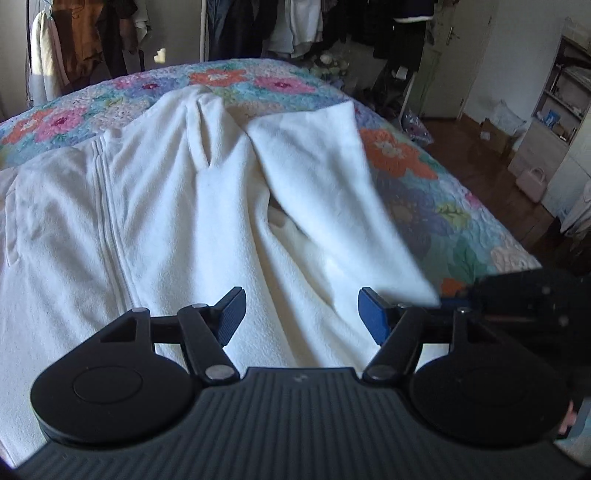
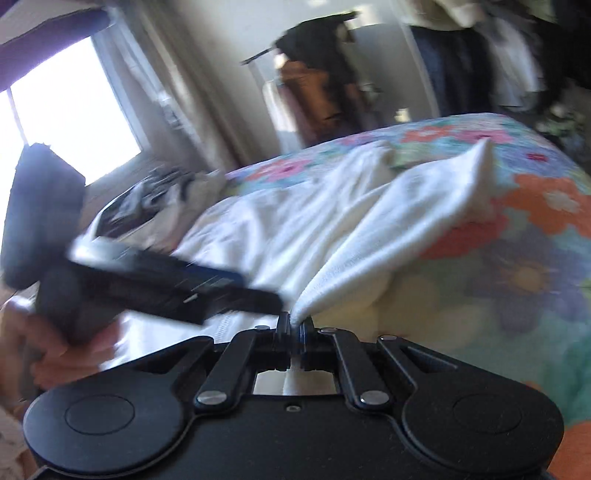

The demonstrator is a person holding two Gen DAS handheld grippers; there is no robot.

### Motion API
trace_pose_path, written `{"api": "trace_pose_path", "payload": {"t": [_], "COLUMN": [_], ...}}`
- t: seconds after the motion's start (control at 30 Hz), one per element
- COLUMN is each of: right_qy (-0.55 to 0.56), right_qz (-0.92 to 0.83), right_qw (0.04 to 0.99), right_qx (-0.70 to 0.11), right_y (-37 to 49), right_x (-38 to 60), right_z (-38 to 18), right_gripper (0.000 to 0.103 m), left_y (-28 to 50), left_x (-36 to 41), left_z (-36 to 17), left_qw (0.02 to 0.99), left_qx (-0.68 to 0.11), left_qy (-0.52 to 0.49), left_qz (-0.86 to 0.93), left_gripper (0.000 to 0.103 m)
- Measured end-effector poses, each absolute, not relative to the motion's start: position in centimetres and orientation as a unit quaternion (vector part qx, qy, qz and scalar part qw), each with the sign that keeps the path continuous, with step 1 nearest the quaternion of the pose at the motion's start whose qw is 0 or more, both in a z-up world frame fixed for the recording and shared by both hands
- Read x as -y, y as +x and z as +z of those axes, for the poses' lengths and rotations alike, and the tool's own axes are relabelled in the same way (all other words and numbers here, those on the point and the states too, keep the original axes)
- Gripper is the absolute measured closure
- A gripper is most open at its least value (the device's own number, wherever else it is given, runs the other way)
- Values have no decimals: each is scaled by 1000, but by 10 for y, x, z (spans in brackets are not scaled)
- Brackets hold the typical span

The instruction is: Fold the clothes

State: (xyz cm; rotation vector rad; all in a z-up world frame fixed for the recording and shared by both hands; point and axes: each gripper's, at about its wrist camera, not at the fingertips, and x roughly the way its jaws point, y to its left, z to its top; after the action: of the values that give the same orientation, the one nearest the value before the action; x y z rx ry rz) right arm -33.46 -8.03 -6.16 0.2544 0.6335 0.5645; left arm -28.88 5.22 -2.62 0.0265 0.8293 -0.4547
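A white fleece jacket (image 1: 166,221) with a front zipper lies spread on a floral quilt (image 1: 406,166). My left gripper (image 1: 299,306) hovers open just above the jacket's lower body, nothing between its fingers. One sleeve (image 1: 332,184) is lifted and stretched to the right, where a blurred black tool holds its end. In the right wrist view my right gripper (image 2: 294,325) is shut on the bunched end of that white sleeve (image 2: 388,221), and the cloth runs taut away from the jaws. A hand (image 2: 74,350) holds the other gripper at the left, blurred.
Hanging clothes (image 1: 258,26) line the far side of the bed. Shelves (image 1: 561,92) and boxes stand on the wood floor (image 1: 461,147) to the right. A bright window (image 2: 74,110) and a heap of other laundry (image 2: 155,199) are at the bed's left.
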Motion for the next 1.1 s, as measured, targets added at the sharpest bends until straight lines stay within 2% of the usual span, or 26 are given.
{"api": "trace_pose_path", "payload": {"t": [0.23, 0.37, 0.4, 0.43, 0.53, 0.63, 0.67, 0.7, 0.73, 0.8, 1.1], "right_qy": [108, 117, 115, 113, 123, 153, 157, 158, 146, 128, 277], "right_qz": [313, 311, 313, 314, 306, 272, 257, 242, 227, 199, 123], "right_qw": [880, 875, 875, 874, 873, 874, 876, 879, 884, 892, 871], "right_qx": [-341, -352, -352, -353, -360, -371, -376, -380, -382, -384, -387], "right_y": [-343, -343, -344, -345, -343, -334, -330, -325, -317, -300, -213], "right_x": [34, 31, 31, 31, 35, 49, 54, 57, 60, 65, 112], "right_z": [-78, -83, -84, -84, -86, -87, -87, -87, -85, -81, -86], "right_gripper": [97, 97, 97, 97, 97, 83, 64, 50, 46, 45, 40], "left_y": [-291, -291, -291, -291, -293, -300, -300, -300, -300, -300, -295], "left_x": [-58, -60, -61, -62, -62, -61, -65, -69, -72, -78, -105], "left_z": [-56, -71, -74, -75, -74, -69, -67, -65, -65, -67, -63], "left_qw": [869, 867, 870, 872, 879, 895, 896, 897, 897, 898, 886], "left_qx": [-436, -441, -438, -436, -424, -399, -395, -392, -390, -387, -376], "left_qy": [7, 3, -1, -4, -10, 15, 3, -7, -15, -27, -119], "left_qz": [-236, -230, -227, -224, -218, -199, -201, -203, -207, -208, -245], "left_gripper": [30, 30, 46, 82, 85, 87, 87, 88, 88, 88, 89]}}
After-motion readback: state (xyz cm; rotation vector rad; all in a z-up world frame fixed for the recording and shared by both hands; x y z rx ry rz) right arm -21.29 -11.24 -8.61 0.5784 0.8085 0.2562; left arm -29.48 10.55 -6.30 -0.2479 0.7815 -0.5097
